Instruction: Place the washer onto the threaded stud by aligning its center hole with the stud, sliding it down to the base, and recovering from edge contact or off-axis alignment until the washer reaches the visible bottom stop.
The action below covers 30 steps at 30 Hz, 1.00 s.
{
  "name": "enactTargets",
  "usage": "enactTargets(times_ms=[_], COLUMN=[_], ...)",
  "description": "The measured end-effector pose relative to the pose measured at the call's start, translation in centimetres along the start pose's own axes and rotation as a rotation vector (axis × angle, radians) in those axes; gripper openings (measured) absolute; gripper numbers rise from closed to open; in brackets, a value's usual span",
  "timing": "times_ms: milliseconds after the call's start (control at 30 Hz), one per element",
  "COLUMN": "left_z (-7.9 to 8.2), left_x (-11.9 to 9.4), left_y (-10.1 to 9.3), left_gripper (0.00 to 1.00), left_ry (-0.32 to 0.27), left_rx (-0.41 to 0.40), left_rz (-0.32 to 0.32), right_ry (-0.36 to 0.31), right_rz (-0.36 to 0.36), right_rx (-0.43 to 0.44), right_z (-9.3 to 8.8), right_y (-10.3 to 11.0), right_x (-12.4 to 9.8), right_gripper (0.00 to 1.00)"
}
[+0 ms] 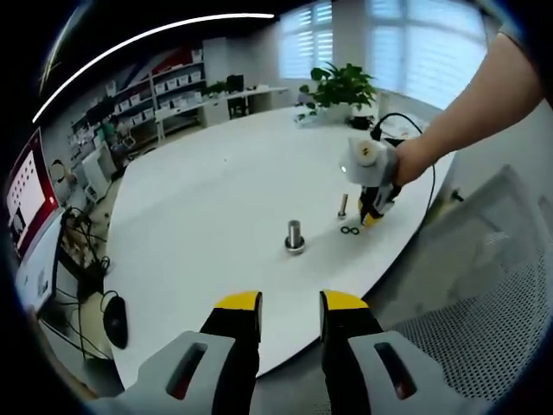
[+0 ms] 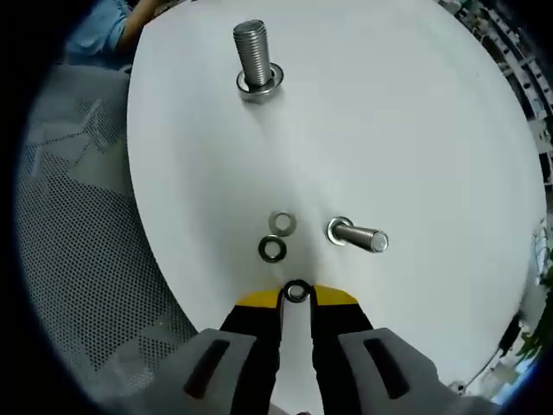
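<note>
Down at the near edge of the right gripper view, right gripper (image 2: 295, 296) with yellow-tipped jaws drawn close, pinching a small dark washer (image 2: 296, 291) by its rim, low over the white table (image 2: 415, 130). Just beyond the tips, two more washers lying flat: a dark washer on the table (image 2: 273, 249) and, touching or nearly touching it on the far side, a pale washer (image 2: 282, 223). Off to the right of those, a smaller bolt (image 2: 357, 236), threaded shank pointing right in this view. Further out, well apart from the gripped ring, the threaded stud (image 2: 251, 54), standing upright with a metal collar (image 2: 260, 85) around its base. Cannot tell whether that collar is a nut or a washer already seated. Mesh chair fabric (image 2: 78, 259) past the table's left edge.

Over in the left gripper view, nearest the lens, left gripper (image 1: 290, 303) hanging off the table's edge, jaws parted with a clear gap, nothing between them. Ahead on the white top, same stud (image 1: 295, 233) in its collar, alone in open space. Just past it to the right, the small bolt (image 1: 343, 206) looking upright, two dark rings (image 1: 349, 230) beside it. Right gripper (image 1: 373, 216) nose-down at those rings, a person's hand (image 1: 413, 160) and bare forearm behind it. Further back, a potted plant (image 1: 344, 86), shelving (image 1: 164, 99), bright windows (image 1: 415, 43).
</note>
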State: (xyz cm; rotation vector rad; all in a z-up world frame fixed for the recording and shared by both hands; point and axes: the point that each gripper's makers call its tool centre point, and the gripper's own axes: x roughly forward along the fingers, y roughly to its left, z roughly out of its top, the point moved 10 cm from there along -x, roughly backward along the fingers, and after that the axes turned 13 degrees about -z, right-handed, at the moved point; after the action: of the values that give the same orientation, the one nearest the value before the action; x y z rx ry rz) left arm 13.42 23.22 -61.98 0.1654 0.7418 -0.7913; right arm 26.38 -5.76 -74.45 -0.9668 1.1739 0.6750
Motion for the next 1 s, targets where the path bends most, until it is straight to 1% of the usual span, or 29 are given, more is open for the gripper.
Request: enactTargets(times_ms=[133,233,367,433,500,667,800,933,1000], left_z=[0.0,0.1,0.1,0.1,0.1,0.2,0.2,0.2,0.2], left_x=[0.0,-0.1,-0.1,-0.2,-0.2,-0.2,-0.2,-0.3,-0.2], left_y=[0.0,0.0,0.0,0.1,0.1,0.0,-0.1,-0.3,-0.2], left_gripper=[0.24,0.24,0.25,0.25,0.25,0.25,0.25,0.25,0.25], left_ry=[0.001,-0.007,-0.012,-0.015,-0.020,-0.023,-0.021,-0.013,-0.013], left_rx=[0.002,-0.002,-0.001,-0.001,-0.002,0.004,0.009,0.038,0.034], left_rz=[-0.001,0.002,0.004,0.007,0.008,0.007,0.008,0.017,0.015], right_ry=[-0.017,-0.042,-0.080,-0.101,-0.116,-0.109,-0.134,-0.152,-0.165], right_rz=[-0.014,-0.020,-0.037,-0.048,-0.064,-0.070,-0.074,-0.079,-0.079], right_rx=[0.056,0.115,0.156,0.163,0.209,0.227,0.257,0.274,0.286], right_z=[-0.4,-0.8,-1.4,-1.7,-1.9,-2.2,-2.0,-1.7,-1.6], right_y=[0.0,0.0,0.2,0.3,0.5,0.6,0.4,0.1,0.0], right_x=[0.2,0.1,-0.1,0.0,-0.1,-0.2,-1.0,-1.9,-2.4], right_gripper=[0.14,0.13,0.13,0.13,0.13,0.13,0.13,0.13,0.13])
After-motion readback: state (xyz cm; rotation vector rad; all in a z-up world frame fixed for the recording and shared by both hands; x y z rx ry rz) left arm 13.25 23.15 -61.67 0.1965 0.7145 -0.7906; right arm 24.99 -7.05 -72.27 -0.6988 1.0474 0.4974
